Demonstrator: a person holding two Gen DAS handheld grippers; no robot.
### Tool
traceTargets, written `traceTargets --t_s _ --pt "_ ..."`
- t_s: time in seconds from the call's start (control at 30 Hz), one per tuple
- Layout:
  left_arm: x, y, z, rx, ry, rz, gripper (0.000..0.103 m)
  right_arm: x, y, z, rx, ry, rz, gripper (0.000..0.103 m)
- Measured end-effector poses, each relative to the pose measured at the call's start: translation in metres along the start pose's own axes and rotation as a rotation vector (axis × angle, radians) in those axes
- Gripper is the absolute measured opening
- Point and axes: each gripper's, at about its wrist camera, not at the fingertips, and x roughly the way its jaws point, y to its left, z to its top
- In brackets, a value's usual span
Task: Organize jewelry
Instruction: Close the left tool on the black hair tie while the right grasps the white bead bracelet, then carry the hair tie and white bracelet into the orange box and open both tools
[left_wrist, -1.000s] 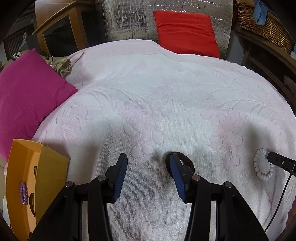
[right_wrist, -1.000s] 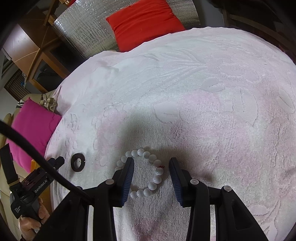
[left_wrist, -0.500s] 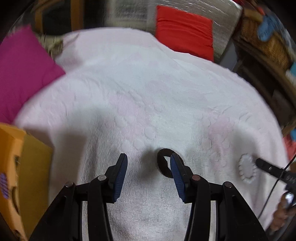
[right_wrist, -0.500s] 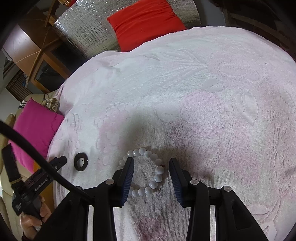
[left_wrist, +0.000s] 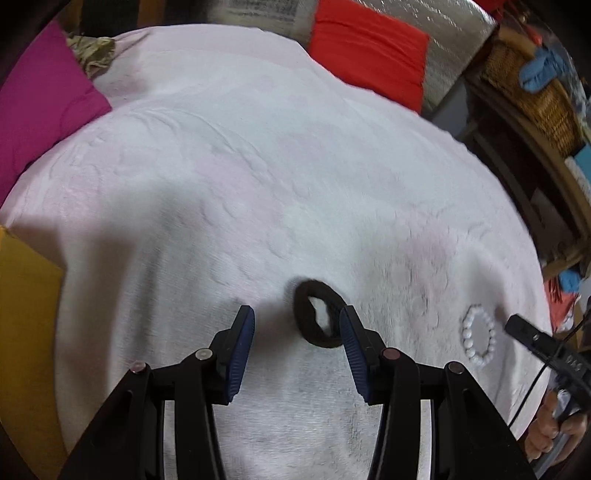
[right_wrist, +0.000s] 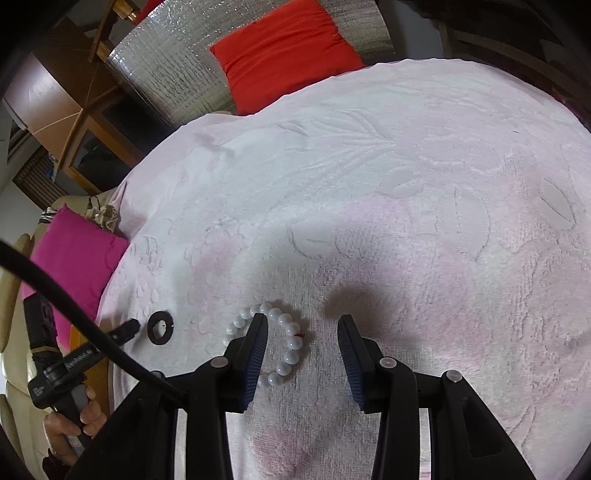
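— While the left gripper (left_wrist: 297, 330) hangs low over the pink embossed bedspread (left_wrist: 258, 166), where's the black ring?
— The black fabric hair ring (left_wrist: 317, 314) lies flat on the bedspread, just inside the gripper's right-hand finger and touching nothing that I can make out. The jaws stand wide, holding nothing.
— And the other one?
— The right gripper (right_wrist: 303, 332) is spread wide too. Its left-hand finger sits over the white bead bracelet (right_wrist: 284, 343), so part of the loop lies between the fingers and part outside. I can't tell whether the finger touches the beads.
— Anything else about?
— An orange box (left_wrist: 26, 306) at the bed's left edge, a magenta cushion (left_wrist: 44, 107) beyond it, and a red cushion (right_wrist: 284, 51) against the silver padded headboard (right_wrist: 173, 77).
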Motion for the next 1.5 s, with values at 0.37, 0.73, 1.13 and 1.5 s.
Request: traceTargets --t_s 0.37,0.73,1.13,1.5 --pt "0.007 -0.024 -0.005 0.099 -0.003 -0.001 0.028 0.013 0.01 -0.001 -0.044 0.015 -0.012 0.043" --pt "0.012 -0.02 -0.007 0.127 -0.004 -0.014 0.01 0.027 0.051 -0.024 -0.364 -0.024 -0.233 0.012" --pt "-0.002 -0.015 0.0 0.114 -0.044 -0.027 0.01 -0.004 0.046 -0.018 -0.339 -0.123 -0.22 0.01" --pt "-0.026 -0.015 -0.003 0.119 -0.087 -0.029 0.01 -0.015 0.043 -0.014 -0.304 -0.165 -0.196 0.01"
